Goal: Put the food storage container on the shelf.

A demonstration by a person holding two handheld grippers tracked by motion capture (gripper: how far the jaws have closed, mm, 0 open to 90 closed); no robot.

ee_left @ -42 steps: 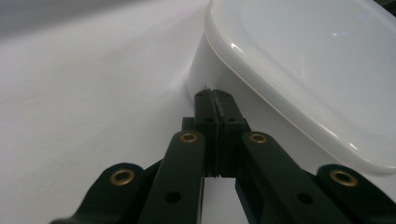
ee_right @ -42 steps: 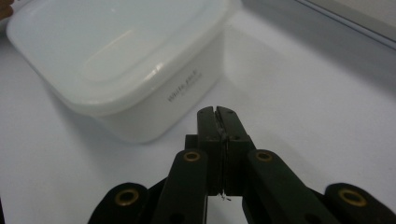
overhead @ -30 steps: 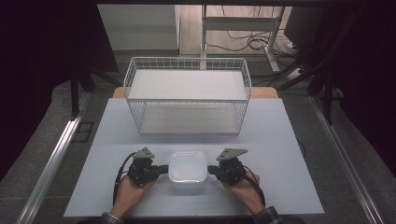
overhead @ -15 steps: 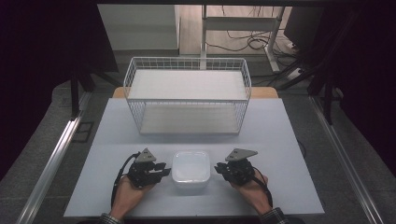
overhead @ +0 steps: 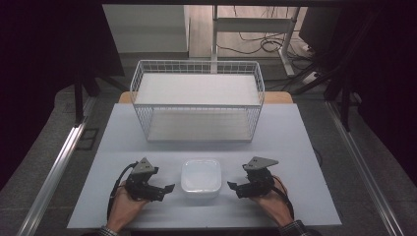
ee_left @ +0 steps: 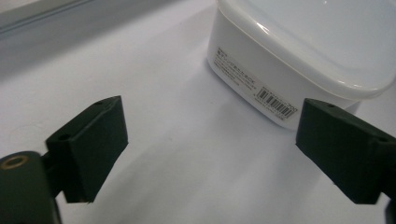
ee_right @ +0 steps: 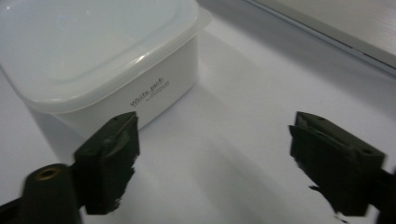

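White lidded box (overhead: pixel 200 177) upright, squarish

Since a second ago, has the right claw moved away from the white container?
Yes. The right claw has backed off rightward from the white lidded container, which sits where it was below the wire basket.

"White pack" printed on white container (ee_right: pixel 154 88) side, barcode label (ee_left: pixel 275 103) unreadable

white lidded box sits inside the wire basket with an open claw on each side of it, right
Not quite. The white lidded box is not inside the wire basket; the high view shows it on the table in front of the basket. The rest holds: the left claw and right claw flank it, jaws just opened and apart with nothing between them.
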